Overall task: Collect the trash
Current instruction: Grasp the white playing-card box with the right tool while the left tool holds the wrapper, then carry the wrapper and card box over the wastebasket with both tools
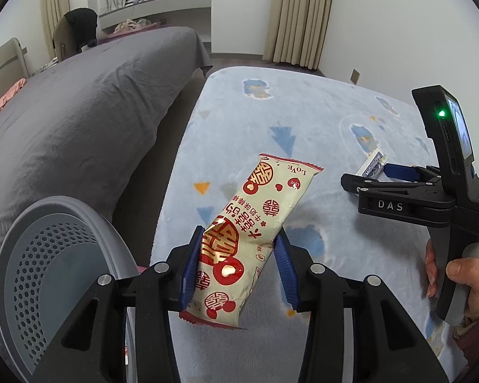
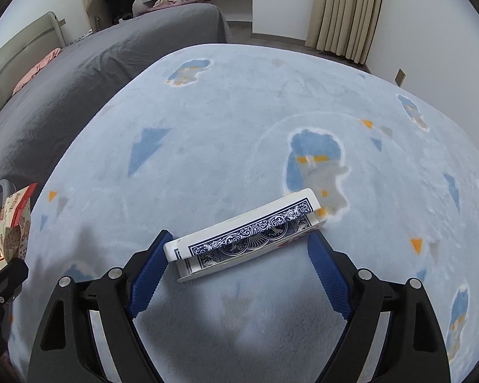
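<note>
Gripping a cream-and-red snack wrapper [image 1: 239, 239] between its blue pads, the left gripper [image 1: 238, 266] holds it off the pale blue rug [image 1: 303, 102], just right of a grey perforated bin [image 1: 57, 255]. The right gripper [image 2: 239, 274] is spread wide around a blue-patterned card box [image 2: 246, 233] lying on the rug — whether its fingers touch the box is unclear. A grey bed [image 1: 79, 111] stands to the left.

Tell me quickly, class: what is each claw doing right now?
Left claw: shut on the snack wrapper, lifted beside the grey bin.
Right claw: open, fingers either side of the card box on the rug.
</note>
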